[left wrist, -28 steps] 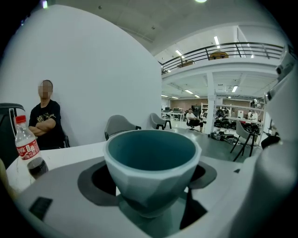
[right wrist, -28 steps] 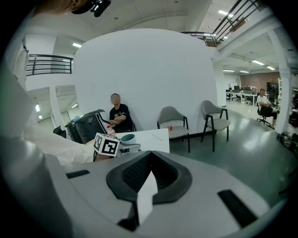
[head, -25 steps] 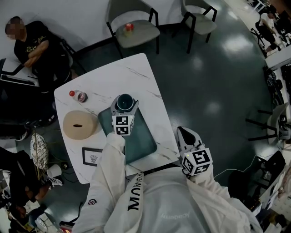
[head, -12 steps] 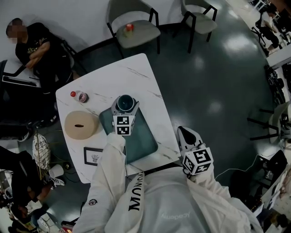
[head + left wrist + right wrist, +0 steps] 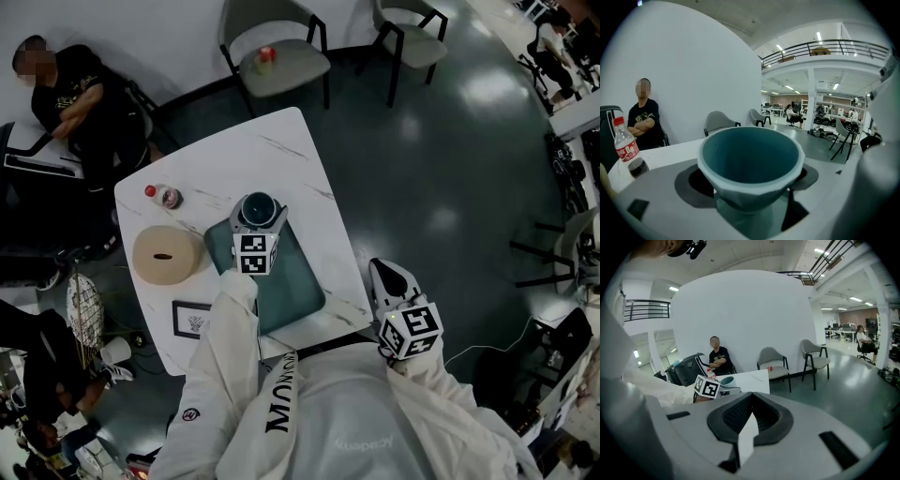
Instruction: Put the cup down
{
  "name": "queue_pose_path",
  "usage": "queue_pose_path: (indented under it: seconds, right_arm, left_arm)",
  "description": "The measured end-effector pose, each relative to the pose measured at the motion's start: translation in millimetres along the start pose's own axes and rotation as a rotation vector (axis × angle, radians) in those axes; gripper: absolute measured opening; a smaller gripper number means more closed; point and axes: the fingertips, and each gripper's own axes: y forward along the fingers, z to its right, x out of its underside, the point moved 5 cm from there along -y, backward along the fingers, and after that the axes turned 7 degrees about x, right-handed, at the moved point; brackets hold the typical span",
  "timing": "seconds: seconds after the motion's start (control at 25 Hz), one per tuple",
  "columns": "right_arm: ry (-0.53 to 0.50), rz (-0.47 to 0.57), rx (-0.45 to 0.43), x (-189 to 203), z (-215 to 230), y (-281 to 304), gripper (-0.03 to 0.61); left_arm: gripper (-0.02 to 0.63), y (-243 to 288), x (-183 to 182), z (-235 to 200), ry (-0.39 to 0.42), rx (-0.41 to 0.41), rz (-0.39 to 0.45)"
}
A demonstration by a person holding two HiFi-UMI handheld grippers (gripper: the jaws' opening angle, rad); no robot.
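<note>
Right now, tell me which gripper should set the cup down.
Left: the left gripper holds the teal cup over the table; the right gripper, shut and empty, hangs beyond the table's edge.

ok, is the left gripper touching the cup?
Touching. Left gripper view shows the cup wedged between the pads of the left gripper, on both sides.

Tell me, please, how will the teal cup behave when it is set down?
The cup looks rigid, perhaps ceramic, so likely breakable. It narrows toward its base, so it may tip if nudged. Its smooth wall could be slippery.
</note>
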Motion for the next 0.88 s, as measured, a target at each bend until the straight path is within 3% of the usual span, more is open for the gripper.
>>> queue_pose_path:
  seconds: [0.88]
  right_arm:
    - [-0.001,0.015,-0.005,6.3,-4.6,-23.3,0.005]
  left_arm:
    - [0.486,-17.0,-7.8,0.4,-0.001,-0.062,-0.013]
